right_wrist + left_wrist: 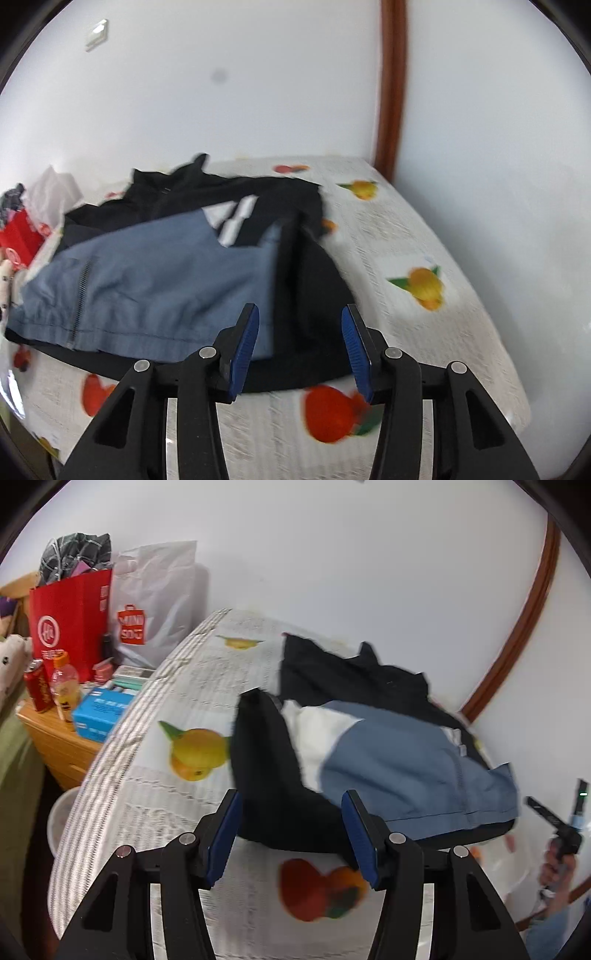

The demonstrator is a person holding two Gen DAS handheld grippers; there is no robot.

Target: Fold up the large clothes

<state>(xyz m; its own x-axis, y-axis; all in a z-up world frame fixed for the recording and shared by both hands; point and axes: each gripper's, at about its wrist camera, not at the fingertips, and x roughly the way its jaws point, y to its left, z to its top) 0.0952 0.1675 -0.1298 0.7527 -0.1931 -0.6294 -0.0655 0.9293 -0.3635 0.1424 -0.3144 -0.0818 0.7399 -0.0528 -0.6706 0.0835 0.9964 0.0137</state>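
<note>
A black, blue and white jacket [406,760] lies loosely folded on a bed cover printed with fruit [166,812]. A black sleeve is laid over its left side. My left gripper [291,801] hovers open just short of the jacket's near black edge, with nothing between its blue pads. In the right wrist view the jacket [155,266] shows its zip, its blue front and white stripes. My right gripper [301,314] is open above the jacket's near right corner, its pads touching nothing. The fruit-print cover [424,332] runs on to the right.
Left of the bed stands a wooden nightstand [55,738] with a red bag [70,624], a white bag [155,602], bottles and a blue box [101,712]. White walls with brown trim [391,85] close the far side. A person's hand [557,871] shows at the right.
</note>
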